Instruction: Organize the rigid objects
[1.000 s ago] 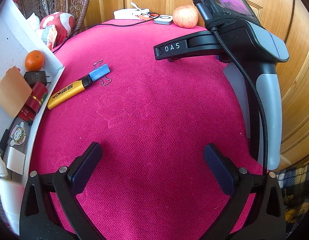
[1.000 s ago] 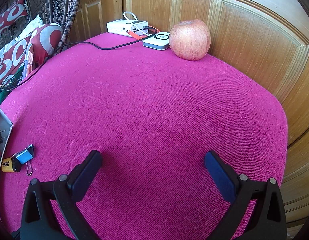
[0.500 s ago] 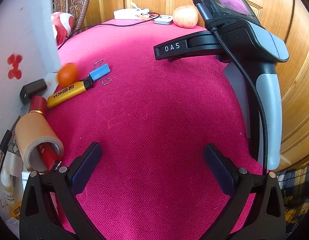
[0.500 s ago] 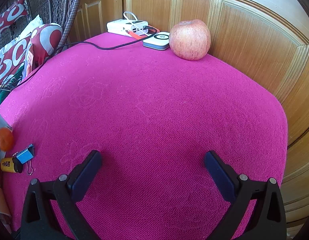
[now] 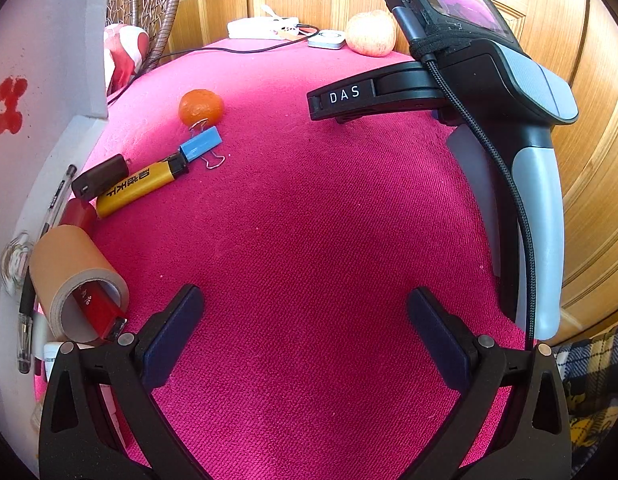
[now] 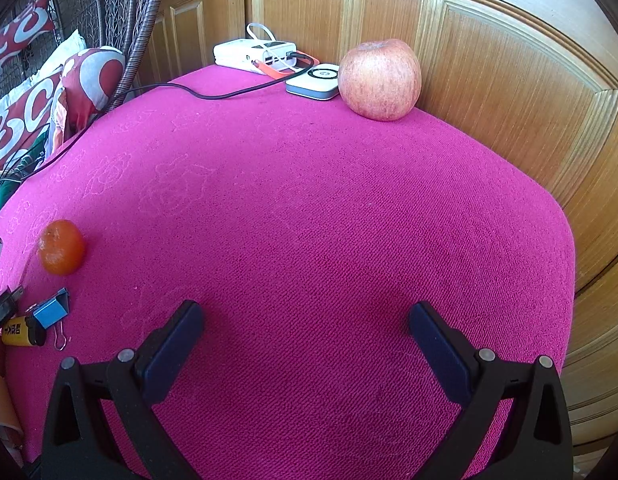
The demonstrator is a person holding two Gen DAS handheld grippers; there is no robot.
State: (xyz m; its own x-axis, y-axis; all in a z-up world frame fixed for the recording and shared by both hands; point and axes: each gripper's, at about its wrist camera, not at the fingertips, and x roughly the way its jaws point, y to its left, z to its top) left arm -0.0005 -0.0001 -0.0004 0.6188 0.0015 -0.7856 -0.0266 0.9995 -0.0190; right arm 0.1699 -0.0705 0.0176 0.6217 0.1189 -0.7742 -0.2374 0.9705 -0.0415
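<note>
Several things had just spilled from the tipped white box (image 5: 49,80) onto the pink surface (image 5: 309,220); the tangerine (image 5: 201,107) rolled farthest, beside the binder clip (image 5: 201,145); sorting could begin; left gripper (image 5: 305,332) and right gripper (image 6: 305,336) both gaped wide, empty.

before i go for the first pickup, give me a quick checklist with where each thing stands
1. Left gripper open with nothing between its fingers: ok.
2. Right gripper open with nothing between its fingers: ok.
3. Small orange tangerine at rest on the magenta cloth: cannot tell, a still picture does not show rolling.
4. Blue binder clip free to lift alone: not ok, it touches the cap end of the yellow marker.
5. Tan tape roll free to lift alone: not ok, a red box sticks out of its core.
6. Red-yellow apple apart from the spilled pile: ok.
</note>
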